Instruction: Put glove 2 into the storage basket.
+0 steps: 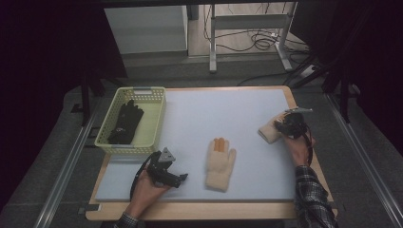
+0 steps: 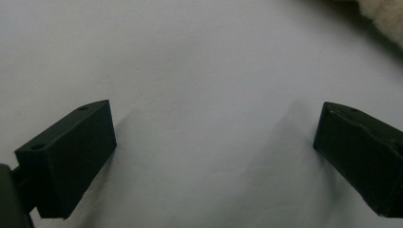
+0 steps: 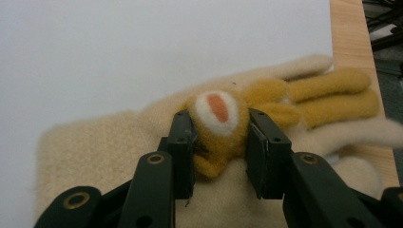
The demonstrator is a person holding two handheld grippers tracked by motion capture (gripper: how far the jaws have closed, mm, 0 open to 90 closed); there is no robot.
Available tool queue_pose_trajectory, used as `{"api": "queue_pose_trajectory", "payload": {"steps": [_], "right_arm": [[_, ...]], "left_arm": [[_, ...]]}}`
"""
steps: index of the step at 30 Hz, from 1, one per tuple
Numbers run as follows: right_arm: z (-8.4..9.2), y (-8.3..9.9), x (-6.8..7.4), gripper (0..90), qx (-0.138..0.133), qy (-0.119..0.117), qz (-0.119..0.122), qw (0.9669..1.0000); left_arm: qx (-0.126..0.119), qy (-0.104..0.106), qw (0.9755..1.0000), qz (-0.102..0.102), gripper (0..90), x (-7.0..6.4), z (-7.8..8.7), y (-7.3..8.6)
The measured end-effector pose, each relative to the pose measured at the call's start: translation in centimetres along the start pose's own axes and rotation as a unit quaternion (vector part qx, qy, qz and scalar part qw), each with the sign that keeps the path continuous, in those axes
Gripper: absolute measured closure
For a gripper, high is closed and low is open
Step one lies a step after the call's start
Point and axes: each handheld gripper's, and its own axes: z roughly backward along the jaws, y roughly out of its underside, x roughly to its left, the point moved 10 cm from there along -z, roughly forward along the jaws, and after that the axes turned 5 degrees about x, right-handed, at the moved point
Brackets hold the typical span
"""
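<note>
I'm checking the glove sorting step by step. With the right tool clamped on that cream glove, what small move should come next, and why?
Probably lift it slightly. The right tool pinches the orange patch of the cream glove at the table's right edge, the glove lies flat, and the yellow basket with the black glove is across the table.

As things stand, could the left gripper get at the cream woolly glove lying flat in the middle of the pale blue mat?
Probably yes. The left gripper rests on the pale blue mat with its jaws wide apart, right beside the cream woolly glove, with bare mat between them.
</note>
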Motion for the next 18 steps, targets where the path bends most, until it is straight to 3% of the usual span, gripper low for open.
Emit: {"api": "queue_pose_trajectory", "payload": {"steps": [6, 9, 13, 18], "right_arm": [[2.5, -0.4, 1.7, 64.6, -0.026, -0.031, 0.016, 0.9990], [3.9, -0.5, 3.2, 64.5, -0.036, -0.055, 0.028, 0.9975], [5.7, -0.7, 5.1, 64.4, -0.050, -0.082, 0.042, 0.9945], [8.4, -1.1, 8.2, 64.3, -0.066, -0.120, 0.070, 0.9881]], "left_arm": [[0.000, 0.000, 1.0000, 0.000, 0.5, 0.0, 0.0, 0.0], [0.000, 0.000, 1.0000, 0.000, 0.5, 0.0, 0.0, 0.0], [-0.001, 0.000, 1.0000, 0.002, 0.5, 0.0, 0.0, 0.0], [0.000, 0.000, 1.0000, 0.001, 0.5, 0.0, 0.0, 0.0]]}}
